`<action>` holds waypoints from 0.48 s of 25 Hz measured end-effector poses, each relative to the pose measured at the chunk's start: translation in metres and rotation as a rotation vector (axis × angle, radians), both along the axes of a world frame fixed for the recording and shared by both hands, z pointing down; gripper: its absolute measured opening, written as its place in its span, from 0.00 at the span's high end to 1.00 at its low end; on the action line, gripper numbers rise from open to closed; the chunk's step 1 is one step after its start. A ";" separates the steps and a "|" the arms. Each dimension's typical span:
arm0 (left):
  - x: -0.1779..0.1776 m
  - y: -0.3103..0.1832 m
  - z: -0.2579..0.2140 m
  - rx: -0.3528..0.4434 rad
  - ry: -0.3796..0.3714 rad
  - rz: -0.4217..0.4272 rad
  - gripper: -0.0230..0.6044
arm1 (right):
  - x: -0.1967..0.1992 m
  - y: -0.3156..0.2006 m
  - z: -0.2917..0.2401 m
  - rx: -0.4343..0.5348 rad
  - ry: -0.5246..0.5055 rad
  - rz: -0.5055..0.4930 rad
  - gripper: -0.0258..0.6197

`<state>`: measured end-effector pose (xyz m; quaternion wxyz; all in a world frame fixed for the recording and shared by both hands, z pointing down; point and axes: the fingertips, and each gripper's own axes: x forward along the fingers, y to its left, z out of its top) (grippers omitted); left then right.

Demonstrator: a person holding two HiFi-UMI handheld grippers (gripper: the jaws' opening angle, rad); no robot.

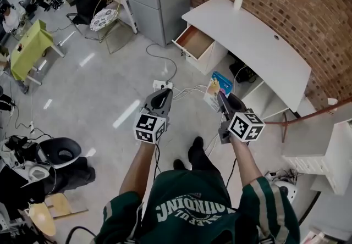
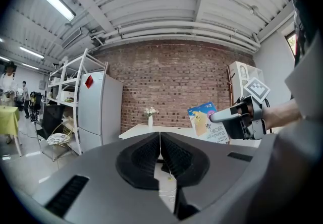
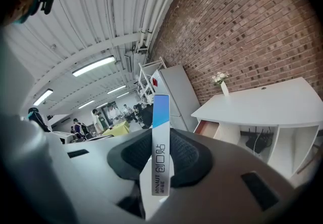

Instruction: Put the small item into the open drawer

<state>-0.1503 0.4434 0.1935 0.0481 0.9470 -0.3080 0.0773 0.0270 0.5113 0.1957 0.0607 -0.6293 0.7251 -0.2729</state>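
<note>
**A:** What is the right tool (image 1: 223, 100) doing?

**B:** It is clenched on a flat blue-and-yellow cardboard box (image 1: 219, 84). The jaws pinch the box across its thin width, and its long axis stands upright out of them.

**A:** And the left tool (image 2: 160, 151)?

**B:** Its jaws are pressed together on nothing. It hangs beside the right one.

**A:** Where is the target?

**B:** The open white drawer (image 1: 195, 42), brown inside, juts from the near end of the white curved tabletop (image 1: 258, 50). It is well apart from the box, ahead and a little to the left of the right tool.

**A:** Which hand is nearer?

**B:** About equal, as far as this steep angle lets me judge. Only the right carries the box, so I'd expect it to travel forward-left and then lower.
</note>
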 end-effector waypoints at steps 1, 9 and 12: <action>0.003 -0.004 0.002 -0.003 -0.002 0.001 0.94 | 0.003 -0.004 0.001 -0.003 -0.001 0.000 0.80; 0.030 -0.052 0.011 -0.022 -0.016 -0.013 0.94 | 0.028 -0.056 0.012 -0.025 -0.008 -0.022 0.80; 0.042 -0.071 0.009 -0.026 -0.020 -0.031 0.94 | 0.040 -0.079 0.012 -0.034 -0.014 -0.041 0.80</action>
